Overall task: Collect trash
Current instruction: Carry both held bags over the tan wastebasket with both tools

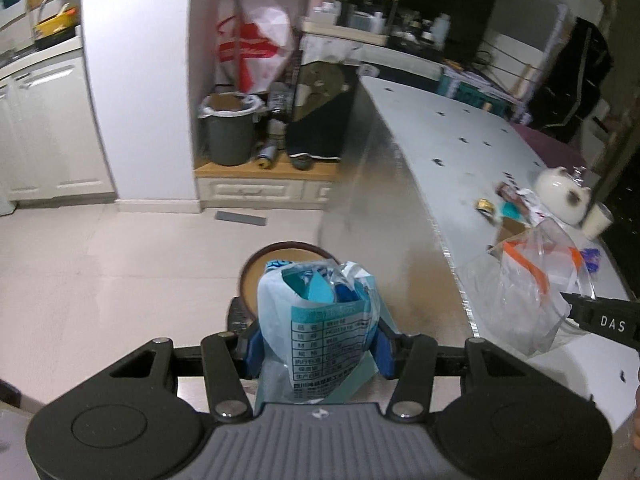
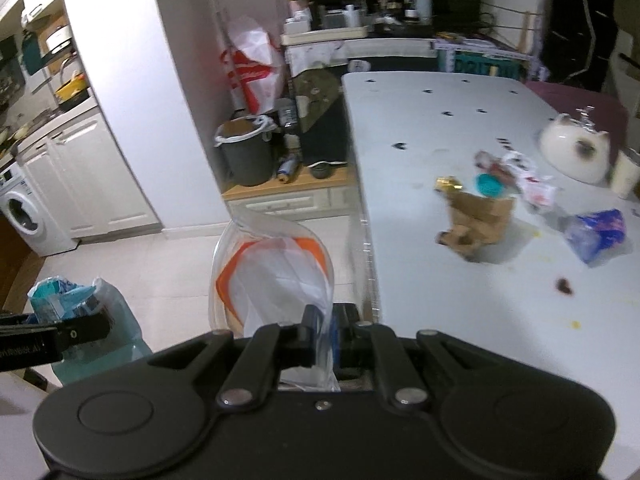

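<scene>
My left gripper [image 1: 318, 344] is shut on a white and teal printed plastic bag [image 1: 316, 312] stuffed with wrappers, held over the floor left of the table; the bag also shows in the right wrist view [image 2: 80, 320]. My right gripper [image 2: 324, 336] is shut on a clear plastic bag with an orange strip [image 2: 276, 276], held at the table's left edge; it also shows in the left wrist view [image 1: 532, 292]. Trash lies on the white table [image 2: 420, 128]: a brown paper piece [image 2: 476, 220], a gold wrapper [image 2: 448, 184], a teal lid [image 2: 489, 185], a white and red wrapper [image 2: 528, 184], a blue wrapper [image 2: 598, 236].
A grey lined bin [image 1: 230, 128] stands on a wooden step by the wall, with a red and white bag [image 1: 256, 48] above it. A brown round stool [image 1: 280, 268] is under my left gripper. A white teapot [image 2: 572, 152] and a cup [image 2: 624, 172] stand at the table's right.
</scene>
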`<action>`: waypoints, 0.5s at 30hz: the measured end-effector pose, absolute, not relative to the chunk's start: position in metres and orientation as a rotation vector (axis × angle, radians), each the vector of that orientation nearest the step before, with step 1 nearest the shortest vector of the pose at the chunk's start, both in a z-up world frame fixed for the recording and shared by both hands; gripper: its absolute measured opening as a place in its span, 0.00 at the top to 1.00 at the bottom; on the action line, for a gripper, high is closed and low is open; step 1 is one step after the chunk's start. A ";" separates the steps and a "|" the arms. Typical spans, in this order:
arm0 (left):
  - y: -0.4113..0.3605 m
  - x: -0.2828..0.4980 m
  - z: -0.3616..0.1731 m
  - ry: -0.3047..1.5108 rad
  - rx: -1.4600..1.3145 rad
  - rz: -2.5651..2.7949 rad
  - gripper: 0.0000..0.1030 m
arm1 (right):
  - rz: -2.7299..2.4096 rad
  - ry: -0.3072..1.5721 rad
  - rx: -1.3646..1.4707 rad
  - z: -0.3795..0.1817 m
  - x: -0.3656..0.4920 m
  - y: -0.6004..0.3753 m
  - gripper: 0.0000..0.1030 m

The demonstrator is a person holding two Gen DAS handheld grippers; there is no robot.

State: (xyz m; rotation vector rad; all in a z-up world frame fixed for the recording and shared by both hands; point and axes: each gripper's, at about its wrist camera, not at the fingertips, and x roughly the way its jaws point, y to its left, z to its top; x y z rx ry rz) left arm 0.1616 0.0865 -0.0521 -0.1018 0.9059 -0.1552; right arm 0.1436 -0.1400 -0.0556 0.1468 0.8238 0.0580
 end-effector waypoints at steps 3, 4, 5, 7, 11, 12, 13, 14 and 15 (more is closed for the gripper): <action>0.100 0.167 -0.056 0.916 -0.113 -0.120 0.49 | 0.091 0.832 0.143 -0.060 0.156 -0.124 0.93; 0.104 0.170 -0.057 0.919 -0.118 -0.110 0.49 | 0.102 0.836 0.142 -0.061 0.160 -0.119 0.93; 0.108 0.172 -0.058 0.923 -0.122 -0.101 0.49 | 0.110 0.840 0.143 -0.063 0.164 -0.115 0.93; 0.113 0.179 -0.062 0.933 -0.126 -0.087 0.49 | 0.125 0.850 0.146 -0.067 0.173 -0.107 0.93; 0.117 0.197 -0.070 0.958 -0.131 -0.080 0.49 | 0.134 0.869 0.153 -0.074 0.194 -0.100 0.93; 0.117 0.203 -0.072 0.964 -0.133 -0.082 0.49 | 0.132 0.874 0.154 -0.076 0.200 -0.099 0.93; 0.118 0.208 -0.075 0.971 -0.134 -0.085 0.49 | 0.130 0.879 0.155 -0.078 0.206 -0.098 0.93; 0.117 0.213 -0.077 0.976 -0.135 -0.088 0.49 | 0.127 0.884 0.157 -0.080 0.214 -0.098 0.93; 0.117 0.220 -0.080 0.982 -0.136 -0.091 0.49 | 0.123 0.889 0.158 -0.083 0.220 -0.097 0.93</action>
